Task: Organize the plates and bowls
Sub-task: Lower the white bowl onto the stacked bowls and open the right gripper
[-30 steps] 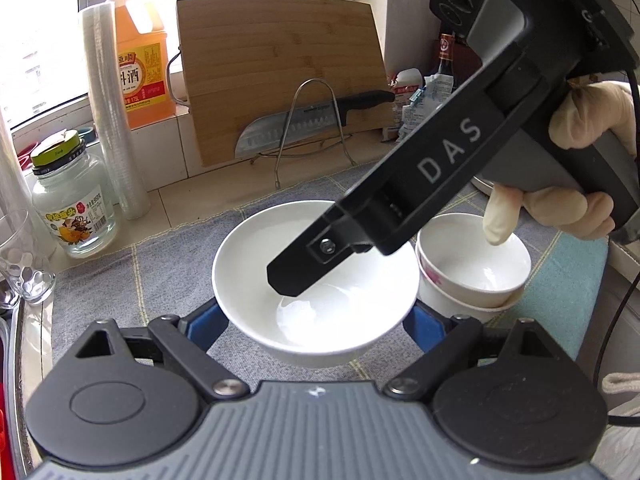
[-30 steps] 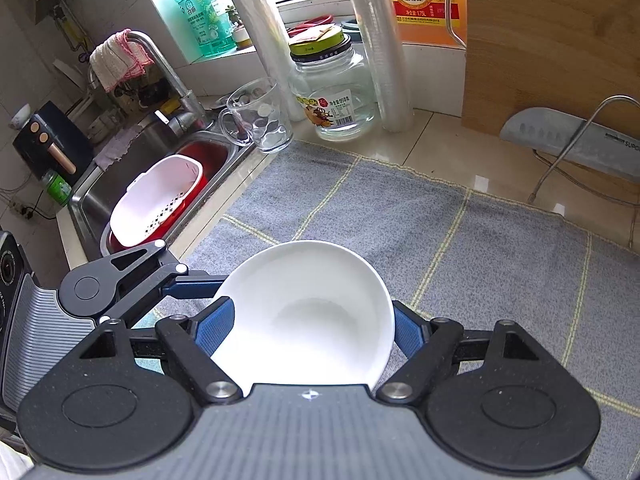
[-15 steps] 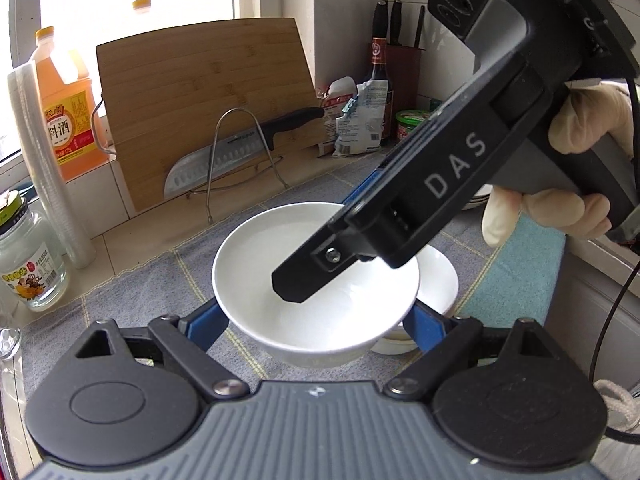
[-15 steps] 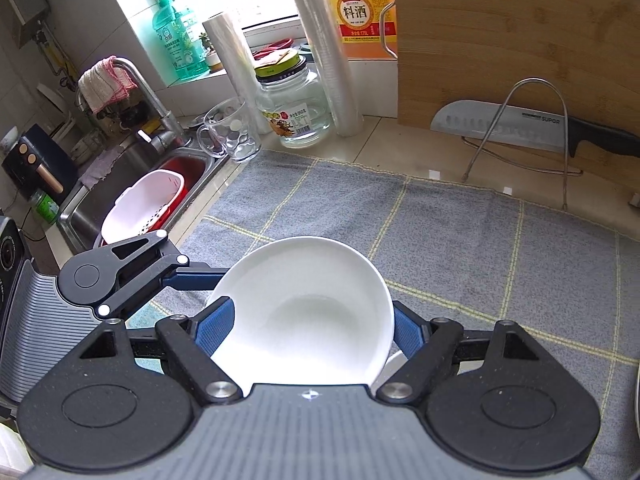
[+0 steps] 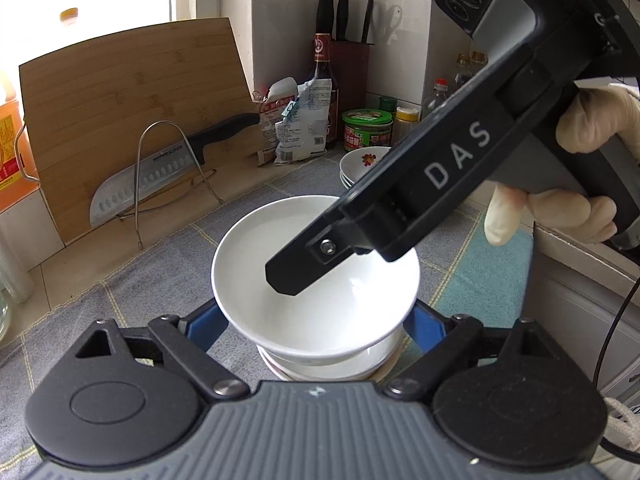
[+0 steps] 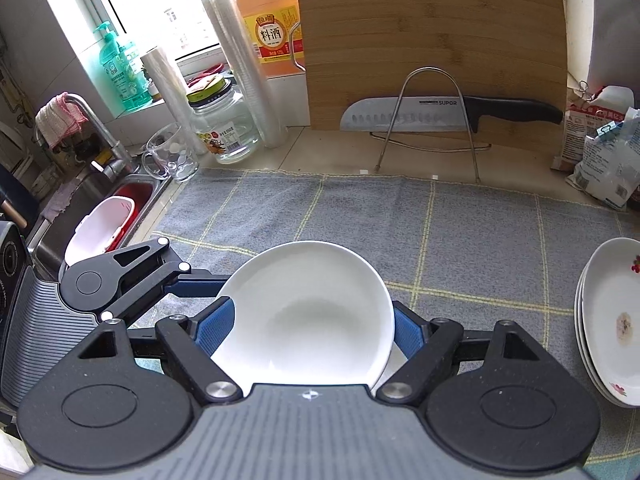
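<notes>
White bowl (image 5: 320, 300): plain, deep, held between the blue pads of both tools at once, directly over a small stack of bowls (image 5: 324, 364) on the grey checked cloth (image 6: 440, 232); whether it touches the stack cannot be told. Left tool (image 5: 316, 324): jaws closed to the bowl's width, one blue pad (image 5: 206, 326) on each side of its wall. Right tool (image 6: 308, 328): jaws likewise closed on the same bowl from the other side, its black body marked DAS crossing above the bowl in the left wrist view, gripped by a gloved hand (image 5: 576, 184). Plates (image 6: 612, 324): stack of white plates with small flower prints, on the cloth well to the right of the bowl. Table (image 6: 340, 152): pale tiled top carrying the cloth. Cutting board (image 6: 432, 40): bamboo, leaning upright against the back wall. Knife (image 6: 448, 114): broad blade, black handle, lying across a wire stand (image 6: 428, 120) in front of the board. Cooking wine bottle (image 6: 272, 28): orange, beside the board. Glass jar (image 6: 220, 124): green-yellow lid, near a glass mug (image 6: 170, 156). Sink (image 6: 100, 216): at the left edge, holding a white and red basket.
</notes>
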{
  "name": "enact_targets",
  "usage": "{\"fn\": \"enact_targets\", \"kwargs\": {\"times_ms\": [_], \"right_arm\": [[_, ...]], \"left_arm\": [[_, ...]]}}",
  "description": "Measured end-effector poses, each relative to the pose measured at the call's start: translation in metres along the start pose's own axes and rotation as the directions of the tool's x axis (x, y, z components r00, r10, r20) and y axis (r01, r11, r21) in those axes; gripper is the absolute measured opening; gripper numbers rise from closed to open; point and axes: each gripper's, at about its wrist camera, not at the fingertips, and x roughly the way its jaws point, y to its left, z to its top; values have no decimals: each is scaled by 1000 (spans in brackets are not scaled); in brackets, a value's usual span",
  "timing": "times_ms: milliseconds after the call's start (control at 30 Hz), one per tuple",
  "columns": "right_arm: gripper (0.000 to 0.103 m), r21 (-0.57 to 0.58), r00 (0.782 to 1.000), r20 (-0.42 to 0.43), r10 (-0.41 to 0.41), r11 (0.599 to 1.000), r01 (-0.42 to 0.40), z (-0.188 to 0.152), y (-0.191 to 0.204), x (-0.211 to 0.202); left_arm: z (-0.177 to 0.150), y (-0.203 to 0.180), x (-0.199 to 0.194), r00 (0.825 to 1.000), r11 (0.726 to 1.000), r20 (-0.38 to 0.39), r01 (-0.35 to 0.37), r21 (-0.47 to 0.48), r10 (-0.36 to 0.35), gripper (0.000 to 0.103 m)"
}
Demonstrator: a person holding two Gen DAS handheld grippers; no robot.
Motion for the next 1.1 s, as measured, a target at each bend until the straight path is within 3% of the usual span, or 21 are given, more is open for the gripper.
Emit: {"fn": "enact_targets", "kwargs": {"times_ms": [1100], "right_arm": [[87,51,999,-35,2,999,0,-21,-29,27]], "left_arm": [[-4,-6,31,997,1000,-78,2,-14,-3,92]]}}
